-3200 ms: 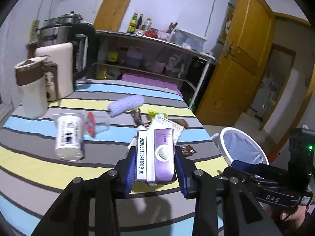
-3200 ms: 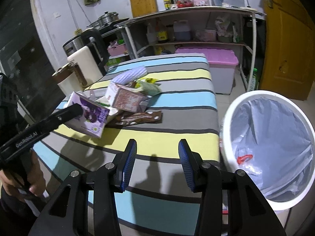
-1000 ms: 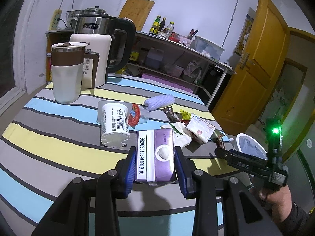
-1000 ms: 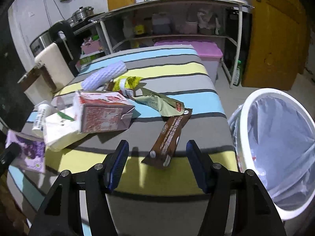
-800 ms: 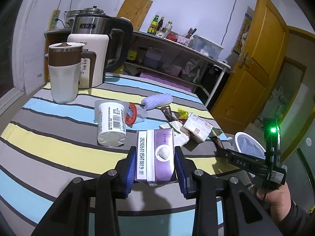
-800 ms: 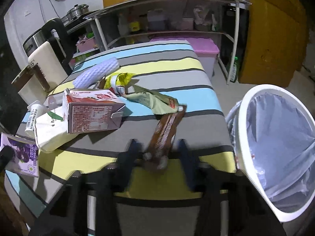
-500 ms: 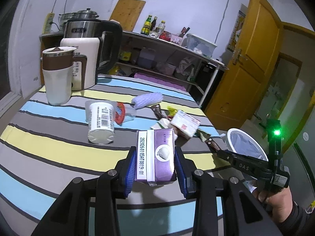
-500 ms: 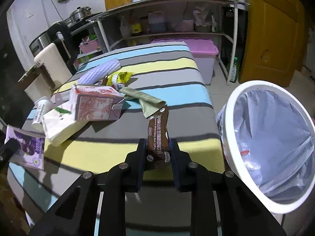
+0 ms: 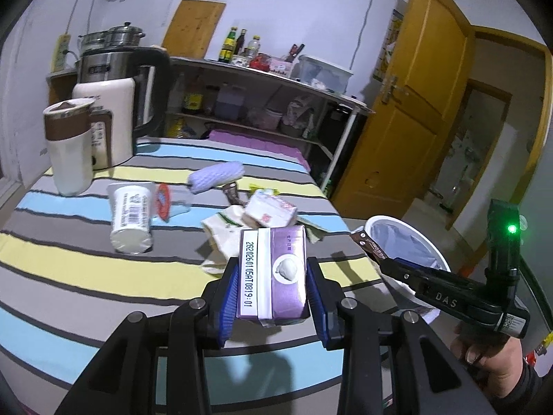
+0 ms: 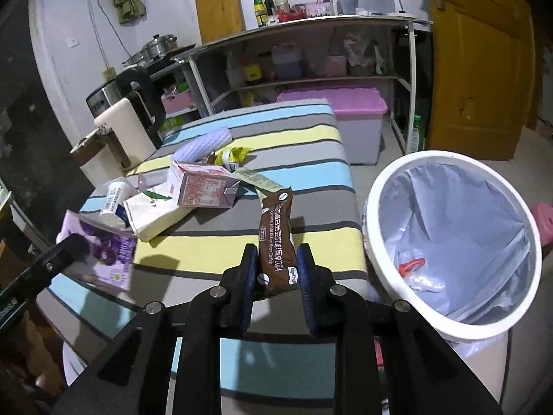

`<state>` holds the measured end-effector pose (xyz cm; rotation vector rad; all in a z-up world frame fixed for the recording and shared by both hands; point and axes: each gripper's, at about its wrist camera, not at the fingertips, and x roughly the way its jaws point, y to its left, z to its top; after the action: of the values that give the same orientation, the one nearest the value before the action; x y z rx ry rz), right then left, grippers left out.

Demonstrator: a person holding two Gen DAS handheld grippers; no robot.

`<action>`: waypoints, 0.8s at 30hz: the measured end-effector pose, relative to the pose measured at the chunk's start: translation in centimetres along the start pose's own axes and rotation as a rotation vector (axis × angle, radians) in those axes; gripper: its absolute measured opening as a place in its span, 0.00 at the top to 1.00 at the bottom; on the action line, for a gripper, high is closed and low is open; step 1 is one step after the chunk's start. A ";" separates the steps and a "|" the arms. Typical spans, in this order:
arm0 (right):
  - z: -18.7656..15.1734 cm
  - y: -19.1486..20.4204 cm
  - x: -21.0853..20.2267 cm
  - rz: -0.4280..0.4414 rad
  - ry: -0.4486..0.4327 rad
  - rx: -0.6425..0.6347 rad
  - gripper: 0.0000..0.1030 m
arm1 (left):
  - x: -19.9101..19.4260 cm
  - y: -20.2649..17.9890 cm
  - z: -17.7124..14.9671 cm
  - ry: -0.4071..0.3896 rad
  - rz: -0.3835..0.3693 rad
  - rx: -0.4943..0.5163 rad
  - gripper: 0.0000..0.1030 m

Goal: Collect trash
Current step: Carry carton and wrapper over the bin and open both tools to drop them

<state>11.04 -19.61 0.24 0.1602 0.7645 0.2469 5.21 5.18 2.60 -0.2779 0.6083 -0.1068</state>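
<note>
My left gripper [image 9: 273, 276] is shut on a purple drink carton [image 9: 287, 242] and holds it above the striped table [image 9: 69, 263]. My right gripper [image 10: 278, 269] is shut on a brown coffee sachet [image 10: 276, 228], which stands up between the pads, lifted off the cloth. To its right stands a white trash bin [image 10: 435, 155] lined with a bluish bag, with a red scrap inside. In the left wrist view the right gripper [image 9: 383, 259] holds the sachet [image 9: 368, 243] at the rim of the bin [image 9: 397, 223]. The purple carton [image 10: 103, 252] shows at the left in the right wrist view.
On the table lie a pink carton [image 10: 204, 186], a white paper packet [image 10: 152, 214], a purple foam sleeve [image 10: 204, 145], a white bottle [image 9: 131, 214] and green and yellow wrappers. A kettle [image 9: 110, 103] and a mug [image 9: 69, 152] stand at the far left. Shelves, a pink box [image 10: 345, 103] and a door lie beyond.
My right gripper closed on the brown sachet and lifted it off the table, nearer the bin. My left gripper carried the purple carton to the right, toward the bin side.
</note>
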 end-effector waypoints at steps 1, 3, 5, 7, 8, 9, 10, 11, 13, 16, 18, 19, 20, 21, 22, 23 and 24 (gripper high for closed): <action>0.0 -0.3 -0.2 0.001 -0.003 0.001 0.76 | 0.2 -0.3 0.1 0.001 -0.005 0.006 0.64; -0.1 -0.6 -0.7 0.002 -0.012 0.007 0.76 | 0.5 -1.1 0.4 0.003 -0.017 0.023 0.64; -0.1 -1.1 -1.1 -0.001 -0.019 0.014 0.76 | 0.9 -1.9 0.6 0.005 -0.030 0.038 0.64; -0.1 -1.7 -1.5 -0.007 -0.026 0.024 0.76 | 1.4 -2.7 0.7 0.008 -0.042 0.051 0.64; -0.1 -2.1 -1.7 -0.012 -0.030 0.031 0.76 | 1.7 -3.1 0.8 0.011 -0.049 0.057 0.64; -0.1 -2.5 -1.9 -0.016 -0.033 0.036 0.76 | 2.0 -3.7 0.9 0.015 -0.057 0.065 0.64; -0.2 -2.9 -2.1 -0.021 -0.036 0.043 0.76 | 2.2 -4.1 1.0 0.017 -0.064 0.072 0.64; -0.2 -3.4 -2.4 -0.028 -0.040 0.052 0.76 | 2.6 -4.6 1.2 0.020 -0.072 0.079 0.64; -0.2 -4.4 -2.9 -0.044 -0.049 0.069 0.76 | 3.4 -5.7 1.4 0.026 -0.092 0.099 0.64; -0.2 -5.8 -3.4 -0.069 -0.059 0.095 0.76 | 4.4 -7.2 1.8 0.034 -0.117 0.121 0.64; -0.2 -6.7 -3.7 -0.087 -0.065 0.111 0.76 | 5.2 -8.3 2.1 0.038 -0.137 0.137 0.64; -0.3 -7.2 -3.8 -0.096 -0.067 0.120 0.76 | 5.6 -8.8 2.2 0.040 -0.146 0.144 0.64; -0.3 -7.8 -4.0 -0.106 -0.069 0.131 0.76 | 6.1 -9.5 2.4 0.044 -0.157 0.153 0.64; -0.4 -8.3 -4.2 -0.115 -0.070 0.140 0.76 | 6.4 -10.0 2.4 0.046 -0.165 0.159 0.64; -0.4 -8.8 -4.3 -0.122 -0.072 0.148 0.76 | 6.7 -10.5 2.5 0.048 -0.174 0.164 0.64; -0.5 -9.3 -4.4 -0.131 -0.072 0.156 0.76 | 7.1 -11.0 2.6 0.049 -0.184 0.171 0.64; -0.6 -9.9 -4.5 -0.138 -0.071 0.164 0.76 | 7.6 -11.8 2.8 0.051 -0.195 0.179 0.64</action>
<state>9.13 -30.31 0.53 0.2692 0.7215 0.0467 12.78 -6.83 4.02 -0.1612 0.6172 -0.3555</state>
